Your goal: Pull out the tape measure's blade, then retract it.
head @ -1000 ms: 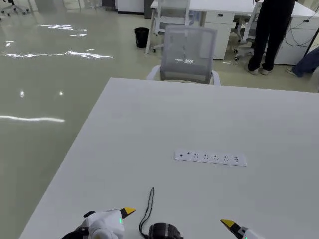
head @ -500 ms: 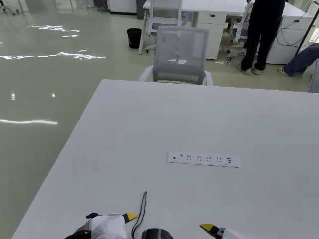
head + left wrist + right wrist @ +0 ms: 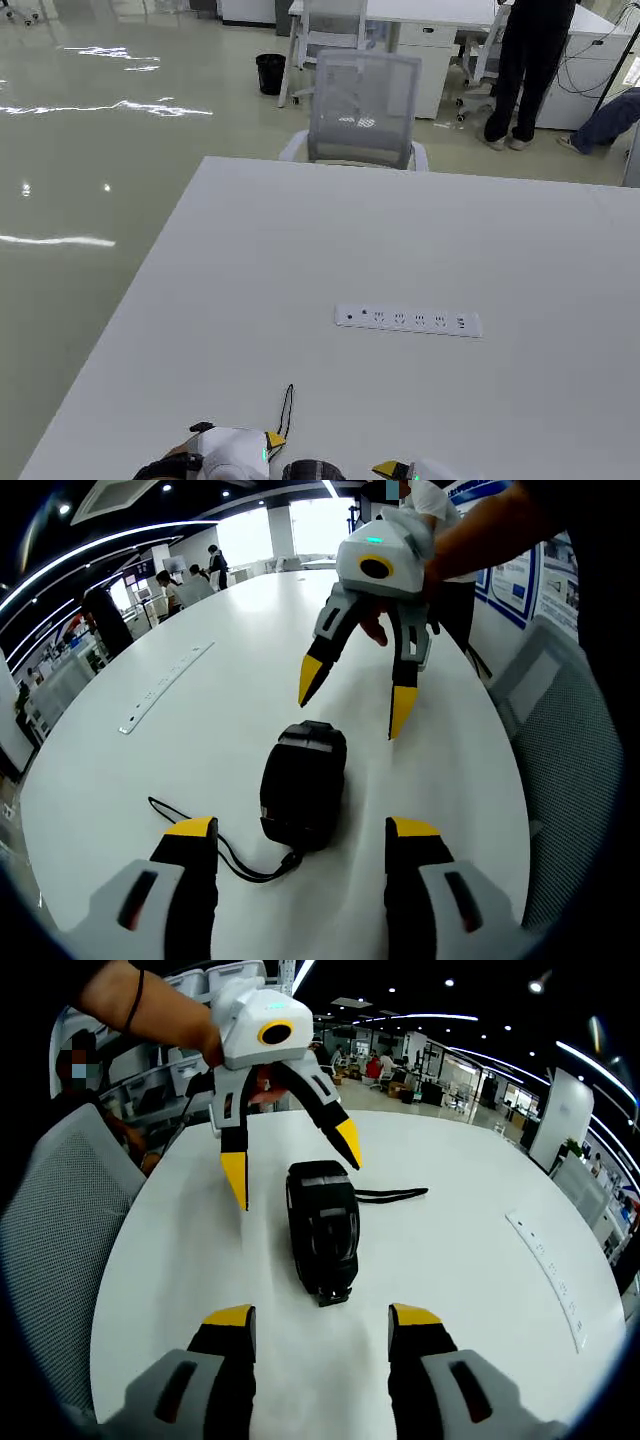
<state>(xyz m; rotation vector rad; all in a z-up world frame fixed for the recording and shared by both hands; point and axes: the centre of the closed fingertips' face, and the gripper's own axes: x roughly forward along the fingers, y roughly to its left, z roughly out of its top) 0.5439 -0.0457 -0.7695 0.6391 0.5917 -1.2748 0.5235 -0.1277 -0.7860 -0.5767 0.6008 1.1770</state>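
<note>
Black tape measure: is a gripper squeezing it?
No, the black tape measure lies on the white table between the open left gripper and open right gripper.

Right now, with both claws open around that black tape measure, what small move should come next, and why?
Probably the left gripper should ease forward and close on the tape measure. It lies untouched on the table between that open gripper and the open right gripper, strap toward the left; steadying it comes first.

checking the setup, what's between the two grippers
The black tape measure, lying on the table between the open left gripper and right gripper, in both gripper views.
</note>
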